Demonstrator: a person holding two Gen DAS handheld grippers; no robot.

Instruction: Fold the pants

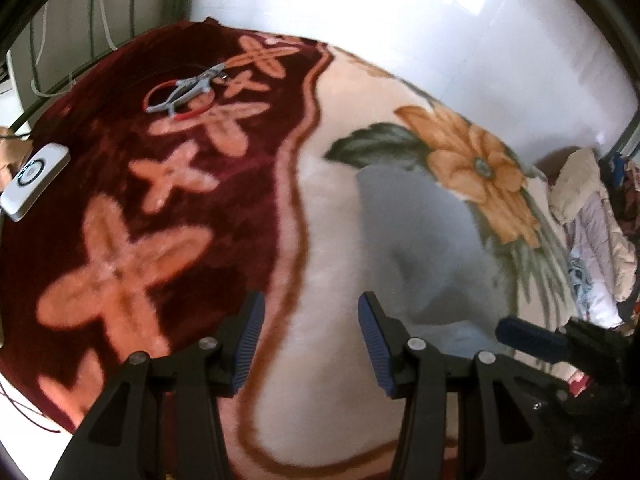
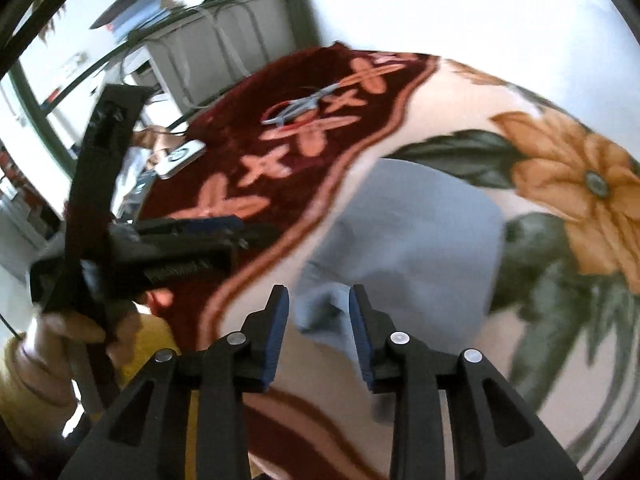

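Note:
The pants are light blue-grey and lie folded in a compact block on a floral blanket. In the left wrist view the pants lie ahead and to the right. My left gripper is open and empty above the blanket, left of the pants. My right gripper is open over the near left corner of the pants, with a fold of cloth between its fingers but not clamped. The left gripper shows at the left of the right wrist view. The right gripper's finger shows at the right of the left wrist view.
Scissors with a red ring and a white device lie on the dark red part of the blanket. A pile of clothes sits at the right. A metal rack and a white wall stand behind.

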